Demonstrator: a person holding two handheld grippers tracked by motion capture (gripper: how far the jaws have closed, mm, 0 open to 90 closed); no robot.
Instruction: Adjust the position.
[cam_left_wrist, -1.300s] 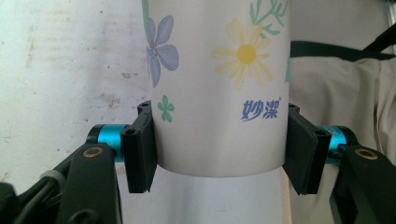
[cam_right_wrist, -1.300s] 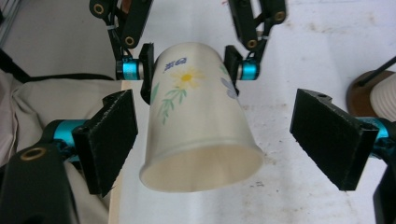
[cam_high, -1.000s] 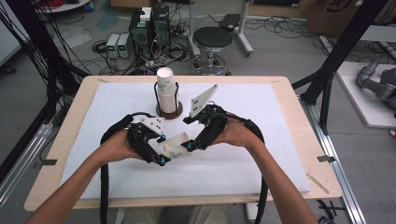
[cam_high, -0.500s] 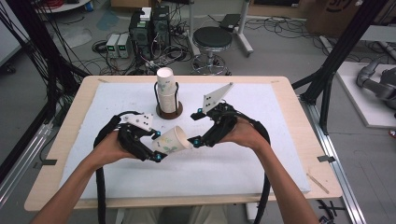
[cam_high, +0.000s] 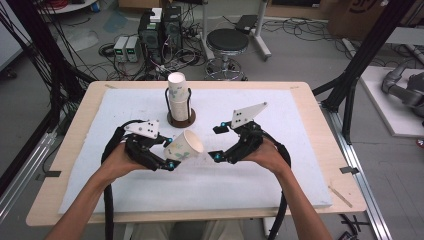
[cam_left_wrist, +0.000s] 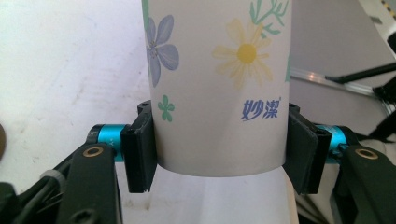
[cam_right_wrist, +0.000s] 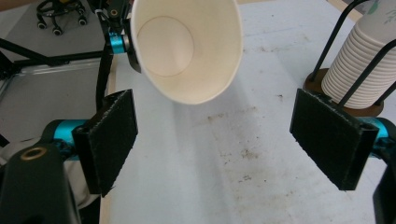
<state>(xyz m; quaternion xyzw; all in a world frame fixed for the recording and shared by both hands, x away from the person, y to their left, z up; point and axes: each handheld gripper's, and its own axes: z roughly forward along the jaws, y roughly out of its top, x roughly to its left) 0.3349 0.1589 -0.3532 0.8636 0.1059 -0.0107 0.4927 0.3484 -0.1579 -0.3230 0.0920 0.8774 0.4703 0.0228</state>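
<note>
Floral paper cup (cam_high: 184, 147), tilted, mouth rightward

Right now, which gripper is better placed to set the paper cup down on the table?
Left. The left gripper is already shut on the paper cup, held tilted above the table. The right gripper is open, its jaws apart from the cup.

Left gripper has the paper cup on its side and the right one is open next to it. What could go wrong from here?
1. The left gripper grips the paper cup only near its base; a hard squeeze may crush it.
2. The cup's mouth faces the open right gripper. If its fingers close on the thin rim, it may buckle.
3. The cup stack in its wire holder stands just behind; a swing could knock it.
</note>
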